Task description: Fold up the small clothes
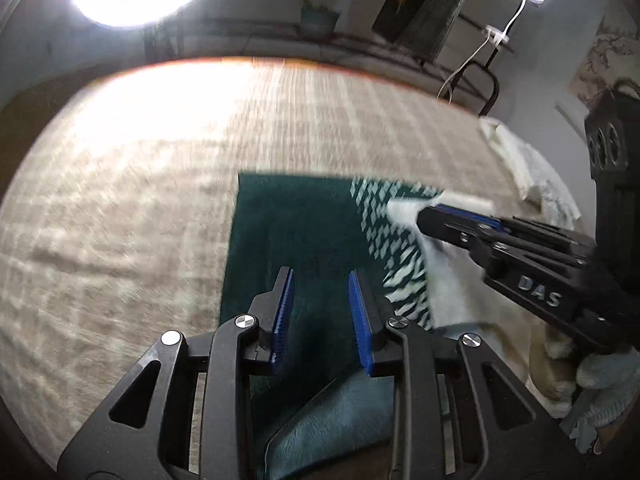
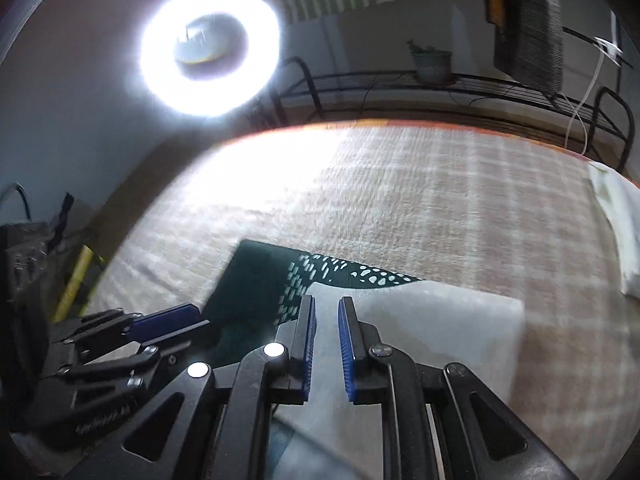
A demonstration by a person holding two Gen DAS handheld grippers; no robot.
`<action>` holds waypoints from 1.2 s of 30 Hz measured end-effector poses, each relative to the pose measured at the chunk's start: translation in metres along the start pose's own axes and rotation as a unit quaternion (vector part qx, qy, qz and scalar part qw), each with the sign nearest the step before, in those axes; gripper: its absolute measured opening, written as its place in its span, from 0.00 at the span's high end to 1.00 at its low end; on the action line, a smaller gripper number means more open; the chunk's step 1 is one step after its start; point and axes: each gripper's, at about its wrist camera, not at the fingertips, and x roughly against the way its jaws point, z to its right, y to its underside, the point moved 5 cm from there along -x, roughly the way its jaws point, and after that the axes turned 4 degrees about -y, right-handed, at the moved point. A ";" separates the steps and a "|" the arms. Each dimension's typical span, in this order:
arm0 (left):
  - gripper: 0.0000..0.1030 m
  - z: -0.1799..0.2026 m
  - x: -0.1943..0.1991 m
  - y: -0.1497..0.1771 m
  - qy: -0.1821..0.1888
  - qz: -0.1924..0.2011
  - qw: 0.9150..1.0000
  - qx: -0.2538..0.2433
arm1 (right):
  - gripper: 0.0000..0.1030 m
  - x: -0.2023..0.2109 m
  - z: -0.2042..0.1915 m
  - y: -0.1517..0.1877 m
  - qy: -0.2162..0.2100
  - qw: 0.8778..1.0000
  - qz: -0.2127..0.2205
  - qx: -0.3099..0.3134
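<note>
A small garment with a dark green part (image 1: 296,220) and a white part (image 2: 440,320), with white specks between them, lies on the beige checked cloth (image 1: 140,184). My left gripper (image 1: 321,276) is open just above the green part, which also shows in the right wrist view (image 2: 256,276). My right gripper (image 2: 327,306) is open, its fingers over the white part. In the left wrist view the right gripper (image 1: 430,216) comes in from the right, with white fabric (image 1: 448,280) under it. The left gripper (image 2: 200,318) shows at the left of the right wrist view.
A folded white cloth (image 1: 524,168) lies at the right edge of the surface, also in the right wrist view (image 2: 624,232). A ring light (image 2: 210,52) glares behind the far edge. A black metal rack (image 2: 440,88) stands behind. A black speaker (image 1: 612,160) stands at the right.
</note>
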 end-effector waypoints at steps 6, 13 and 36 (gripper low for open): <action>0.74 0.002 -0.014 0.013 -0.017 -0.001 0.999 -0.045 | 0.90 -0.030 0.011 0.015 0.015 1.000 -0.024 0.002; 0.73 -0.016 0.008 0.003 0.001 -0.001 1.000 0.006 | 0.87 -0.011 0.017 -0.001 0.003 1.000 -0.008 -0.017; 0.58 -0.094 -0.007 0.007 0.163 -0.098 0.968 0.167 | 0.61 0.057 0.133 0.096 -0.154 0.951 -0.049 -0.264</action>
